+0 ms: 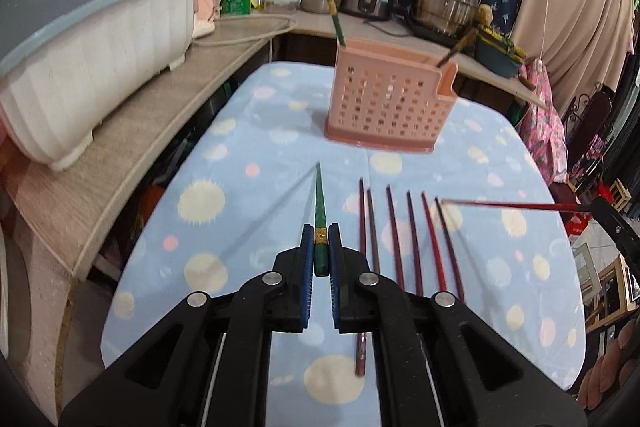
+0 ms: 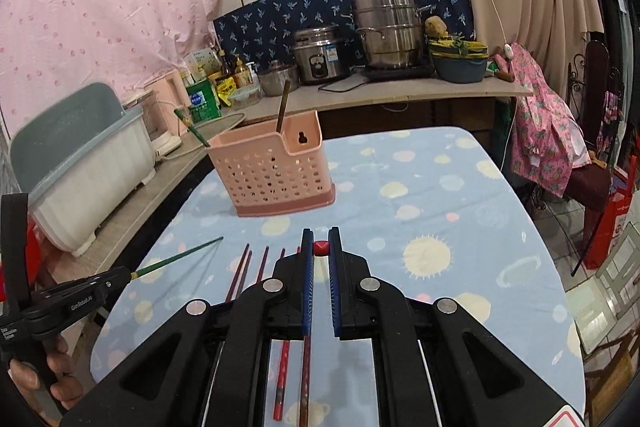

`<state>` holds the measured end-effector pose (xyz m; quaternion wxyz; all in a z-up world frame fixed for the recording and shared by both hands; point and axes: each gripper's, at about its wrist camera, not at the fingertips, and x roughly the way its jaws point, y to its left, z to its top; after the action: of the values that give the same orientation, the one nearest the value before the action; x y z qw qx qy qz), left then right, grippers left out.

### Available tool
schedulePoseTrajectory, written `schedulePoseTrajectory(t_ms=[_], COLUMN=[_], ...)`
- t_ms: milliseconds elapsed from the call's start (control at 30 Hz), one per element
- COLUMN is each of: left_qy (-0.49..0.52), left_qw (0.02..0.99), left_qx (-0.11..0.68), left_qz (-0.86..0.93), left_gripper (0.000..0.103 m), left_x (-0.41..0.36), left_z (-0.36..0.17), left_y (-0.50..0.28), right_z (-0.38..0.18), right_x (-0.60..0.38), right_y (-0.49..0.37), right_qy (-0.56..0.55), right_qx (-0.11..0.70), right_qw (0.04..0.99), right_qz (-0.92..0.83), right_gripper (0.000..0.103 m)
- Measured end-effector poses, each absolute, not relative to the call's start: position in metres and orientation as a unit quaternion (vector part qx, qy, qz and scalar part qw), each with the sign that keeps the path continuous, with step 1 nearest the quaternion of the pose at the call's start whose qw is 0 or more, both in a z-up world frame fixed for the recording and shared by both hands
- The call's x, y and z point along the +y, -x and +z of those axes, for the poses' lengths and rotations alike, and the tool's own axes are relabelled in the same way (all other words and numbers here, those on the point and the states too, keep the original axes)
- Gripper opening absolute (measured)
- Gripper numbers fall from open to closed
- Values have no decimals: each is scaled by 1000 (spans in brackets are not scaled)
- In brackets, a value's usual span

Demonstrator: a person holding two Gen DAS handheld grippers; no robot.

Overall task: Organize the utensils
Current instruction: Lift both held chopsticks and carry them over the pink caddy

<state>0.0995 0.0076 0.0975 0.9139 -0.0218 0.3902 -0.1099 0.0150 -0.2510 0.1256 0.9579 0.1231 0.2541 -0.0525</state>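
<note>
My left gripper (image 1: 321, 231) is shut on a green chopstick (image 1: 319, 203) and holds it above the blue dotted cloth (image 1: 248, 131), pointing toward the pink perforated utensil basket (image 1: 388, 103). The basket holds another green chopstick (image 1: 335, 15) and a brown one (image 1: 456, 51). Several dark red chopsticks (image 1: 400, 239) lie side by side on the cloth to the right. My right gripper (image 2: 321, 242) is shut on a red chopstick (image 2: 321, 247), seen end-on; in the left wrist view that chopstick (image 1: 504, 205) hangs over the row. The basket (image 2: 272, 171) stands ahead of the right gripper.
A white dish rack with a grey lid (image 1: 92, 39) sits on the counter at left. Steel pots and a rice cooker (image 2: 320, 55) stand on the back counter. Pink clothes (image 2: 548, 139) hang past the table's right edge.
</note>
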Motion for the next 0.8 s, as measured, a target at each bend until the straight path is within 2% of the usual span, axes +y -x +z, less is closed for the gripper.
schedulePoseTrajectory(t_ms=[800], left_qy=[63], left_qw=[941], left_qx=[302], left_qz=[-140], left_gripper=[7], left_x=[-13], left_z=[235], left_y=[-190], right_z=[238], right_x=[-273], right_y=[-101], right_qy=[-156], right_qx=[181], right_qw=[971], right_qz=[-1], right_gripper=[7])
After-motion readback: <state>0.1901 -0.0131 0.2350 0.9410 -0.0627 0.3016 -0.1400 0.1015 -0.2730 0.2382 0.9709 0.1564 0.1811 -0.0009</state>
